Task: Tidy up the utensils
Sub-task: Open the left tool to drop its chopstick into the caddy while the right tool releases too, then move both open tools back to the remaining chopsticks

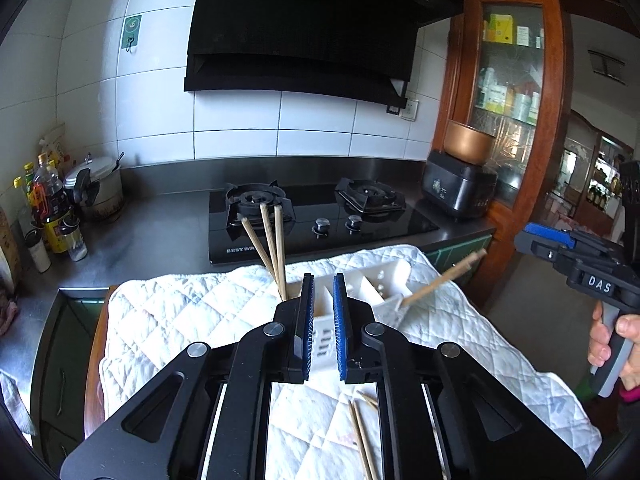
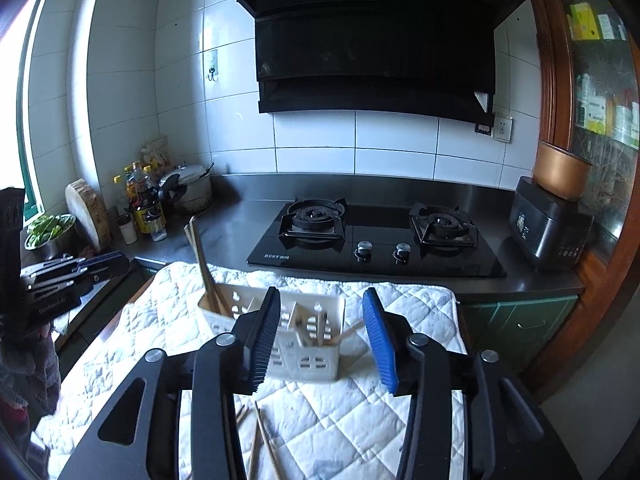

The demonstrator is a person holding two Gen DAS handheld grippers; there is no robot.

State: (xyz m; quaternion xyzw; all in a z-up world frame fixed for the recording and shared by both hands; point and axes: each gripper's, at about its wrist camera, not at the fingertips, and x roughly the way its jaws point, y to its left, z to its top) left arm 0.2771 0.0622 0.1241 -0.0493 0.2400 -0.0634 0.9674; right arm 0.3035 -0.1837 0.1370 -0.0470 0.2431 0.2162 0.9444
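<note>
A white slotted utensil holder (image 2: 304, 332) stands on a white quilted cloth (image 2: 352, 420). Three wooden chopsticks (image 1: 274, 248) stand in its left compartment, also in the right wrist view (image 2: 202, 264). One chopstick (image 1: 444, 280) leans out of its right end. Loose chopsticks (image 1: 362, 436) lie on the cloth near me, also in the right wrist view (image 2: 264, 444). My left gripper (image 1: 323, 308) hovers above the holder, jaws narrowly apart with nothing between them. My right gripper (image 2: 322, 332) is open and empty, just in front of the holder.
A black gas hob (image 2: 376, 240) sits on the steel counter behind the cloth. Bottles (image 2: 144, 200) and a pot (image 2: 192, 192) stand at the left; a rice cooker (image 2: 552, 232) stands at the right. A wooden cabinet (image 1: 508, 80) rises at the right.
</note>
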